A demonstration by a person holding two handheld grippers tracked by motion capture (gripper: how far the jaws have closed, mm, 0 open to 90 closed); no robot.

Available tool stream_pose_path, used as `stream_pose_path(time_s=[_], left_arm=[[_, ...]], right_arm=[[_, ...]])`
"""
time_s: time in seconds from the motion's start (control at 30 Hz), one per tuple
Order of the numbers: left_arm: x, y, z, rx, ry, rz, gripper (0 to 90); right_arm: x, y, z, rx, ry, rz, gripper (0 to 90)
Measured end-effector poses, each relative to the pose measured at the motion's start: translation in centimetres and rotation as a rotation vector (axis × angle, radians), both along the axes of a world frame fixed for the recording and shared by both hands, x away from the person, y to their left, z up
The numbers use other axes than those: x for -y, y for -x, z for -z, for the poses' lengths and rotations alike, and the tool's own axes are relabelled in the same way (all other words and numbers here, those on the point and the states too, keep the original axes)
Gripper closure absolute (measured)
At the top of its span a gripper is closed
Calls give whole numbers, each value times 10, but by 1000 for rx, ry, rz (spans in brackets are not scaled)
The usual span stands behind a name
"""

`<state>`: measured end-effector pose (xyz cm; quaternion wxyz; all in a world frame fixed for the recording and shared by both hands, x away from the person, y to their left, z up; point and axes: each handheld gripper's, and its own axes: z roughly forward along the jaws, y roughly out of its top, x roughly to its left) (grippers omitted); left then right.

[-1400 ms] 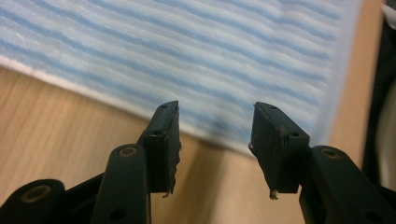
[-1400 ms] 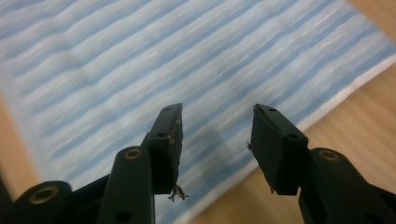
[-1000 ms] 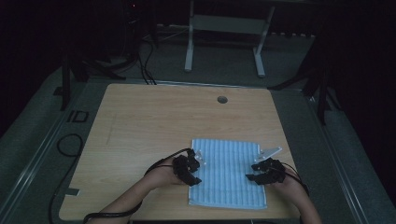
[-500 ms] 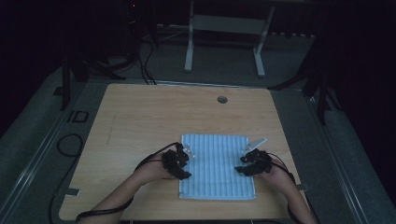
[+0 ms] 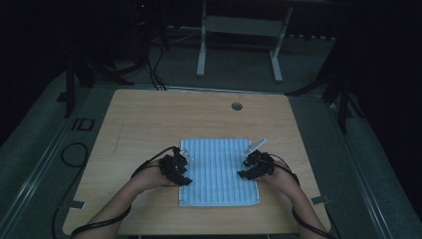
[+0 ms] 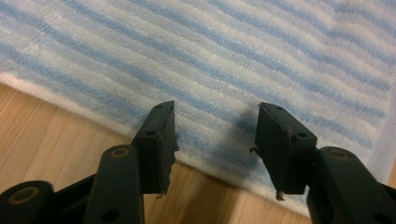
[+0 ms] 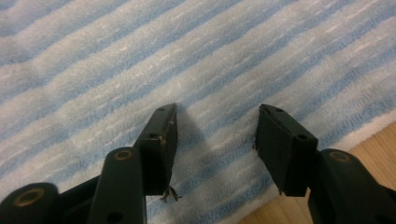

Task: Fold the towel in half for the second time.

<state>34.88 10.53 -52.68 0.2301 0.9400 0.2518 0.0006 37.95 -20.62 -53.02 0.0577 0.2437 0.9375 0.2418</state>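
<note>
Low centre of the high view: striped towel [image 5: 219, 172] is lying flat on the table [image 5: 149, 124], sitting further left than a second ago. Left hand-held gripper [image 5: 180, 172] is hovering over its left edge, right hand-held gripper [image 5: 246, 169] over its right edge. Both jaws are gaping wide, gripping nothing.

The striped towel [image 6: 243, 60] runs past the picture's edges (both gripper views).
</note>
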Motion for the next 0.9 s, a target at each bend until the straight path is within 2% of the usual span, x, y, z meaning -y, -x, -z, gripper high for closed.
stream_pose_path(time_s=[0.07, 0.2, 0.4, 0.47, 0.53, 0.67, 0.77, 0.87, 0.9], left_arm=[[-3, -1, -4, 10, -22, -4, 425], [-11, -11, -17, 40, -21, -58, 412], [-24, -42, -33, 86, -23, -135, 411], [-27, -54, -36, 90, 0, -163, 409], [-28, -66, -38, 100, 4, -185, 409], [-27, -89, -37, 110, -24, -194, 409], [-27, -107, -36, 100, -3, -214, 397], [-22, -117, -31, 94, -44, -207, 397], [-21, -119, -29, 83, -46, -205, 397]], right_arm=[[-1, 0, -1, -13, 2, -15, 437], [0, -6, -12, 6, 9, -12, 436], [10, -35, -33, 37, -7, 58, 436], [13, -47, -37, 32, -11, 88, 436], [16, -59, -39, 29, -1, 113, 437], [18, -80, -41, 12, 13, 150, 437], [17, -92, -42, -13, 15, 178, 437], [14, -101, -42, -22, 12, 201, 438], [14, -104, -41, -26, 16, 214, 447]])
